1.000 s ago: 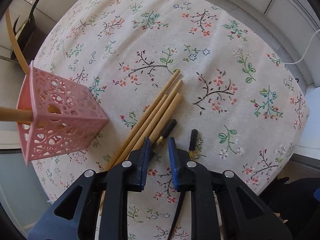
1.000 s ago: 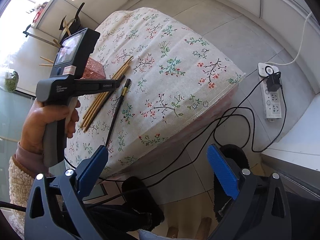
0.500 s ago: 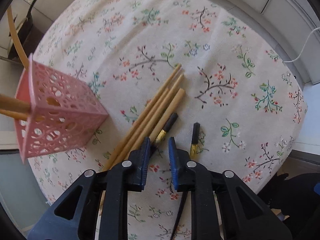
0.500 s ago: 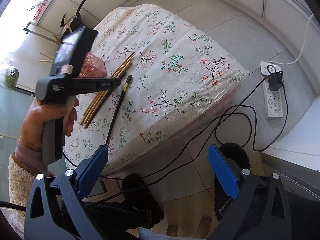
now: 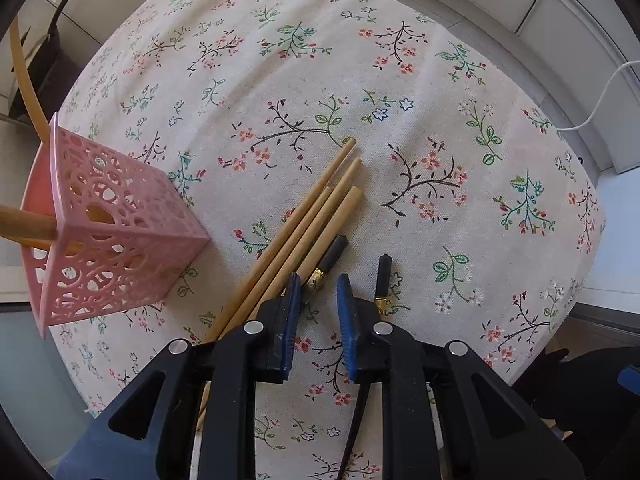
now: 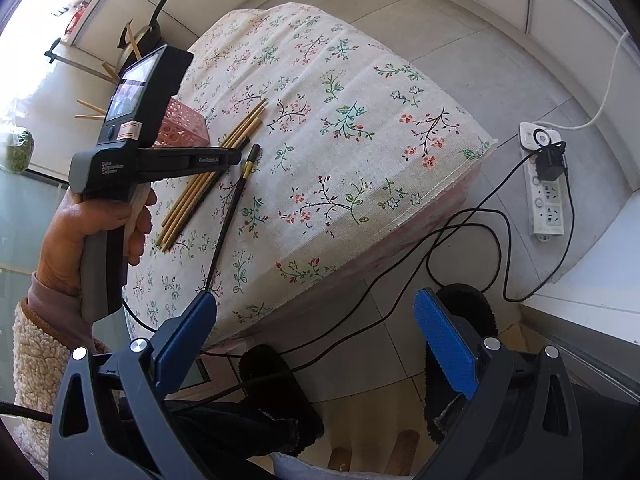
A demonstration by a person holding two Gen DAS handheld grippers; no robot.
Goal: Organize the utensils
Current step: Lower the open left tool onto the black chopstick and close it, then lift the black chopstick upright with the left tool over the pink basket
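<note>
Wooden chopsticks (image 5: 308, 220), a bundle of them, lie on the flowered cloth (image 5: 360, 80) side by side, long axis running diagonally from lower left to upper right in the left wrist view. Two black chopsticks lie just right of them: one (image 5: 330, 258) tucked against the bundle, one (image 5: 382, 280) a little apart, roughly parallel. Pink lattice holder (image 5: 116, 236) stands left of the bundle, near but not touching, with a few wooden sticks already in it.

Key relation: the left claw (image 5: 318, 280) points straight down over the near stretch of the chopsticks. The black chopstick beside the bundle runs from the upper right into the gap between the pads; the bundle passes under the left pad, the other black one under the right pad. So the sticks lie crosswise-diagonal to the claw, not square to it. Jaws narrow, only a slit apart, and nothing is clamped; whether the tips touch the cloth I cannot tell.

Left hand (image 6: 92, 232) is clearly the nearer one. Right claw (image 6: 316, 316) hangs off the table edge over the floor, pads wide apart, empty, well away from the chopsticks.

Judgement: next grab is probably the left claw on a black chopstick, then over to the holder.
</note>
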